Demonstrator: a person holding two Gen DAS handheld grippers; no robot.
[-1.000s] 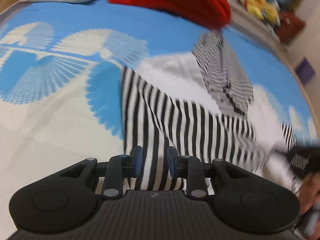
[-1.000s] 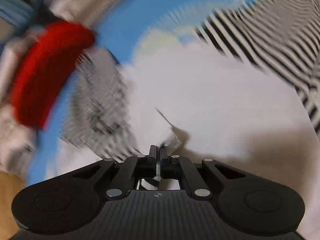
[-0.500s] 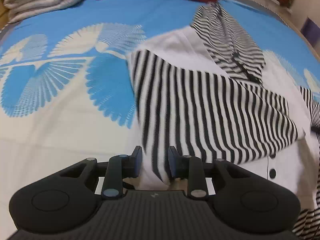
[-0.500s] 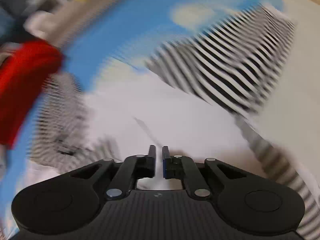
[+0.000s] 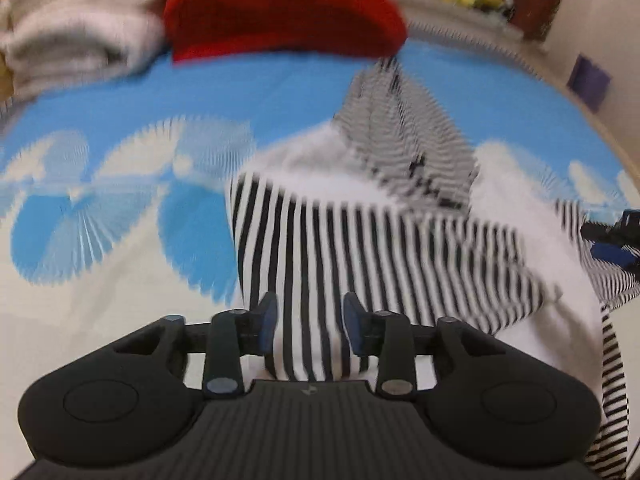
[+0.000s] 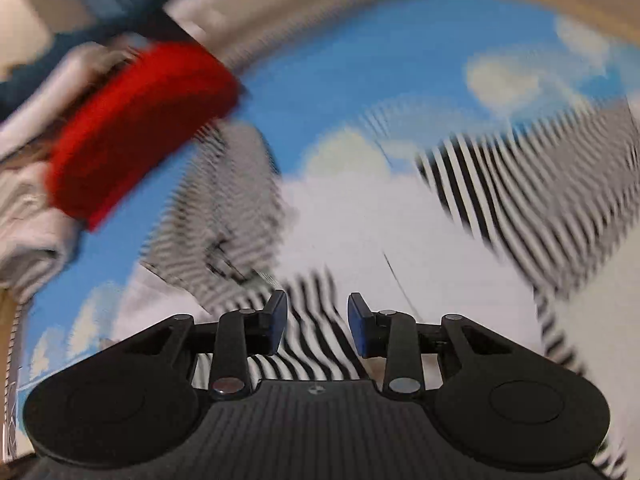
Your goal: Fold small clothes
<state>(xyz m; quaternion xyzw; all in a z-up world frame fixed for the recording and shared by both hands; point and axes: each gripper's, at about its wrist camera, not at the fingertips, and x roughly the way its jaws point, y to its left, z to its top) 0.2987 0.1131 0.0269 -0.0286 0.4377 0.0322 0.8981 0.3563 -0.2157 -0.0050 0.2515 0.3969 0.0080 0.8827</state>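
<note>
Both grippers (image 5: 309, 322) (image 6: 317, 323) tilted down over striped garment (image 5: 360, 256), fingers apart.

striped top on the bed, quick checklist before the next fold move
1. Left gripper let go: ok, jaws have just been opening, pads apart over the striped sleeve.
2. Right gripper let go: ok, jaws have just been opening, cloth below, not pinched.
3. Sleeve folded across the white body: ok.
4. Fold lying flat: cannot tell, blurred.
5. Red garment clear of the top: cannot tell, its edge meets the hood.
</note>
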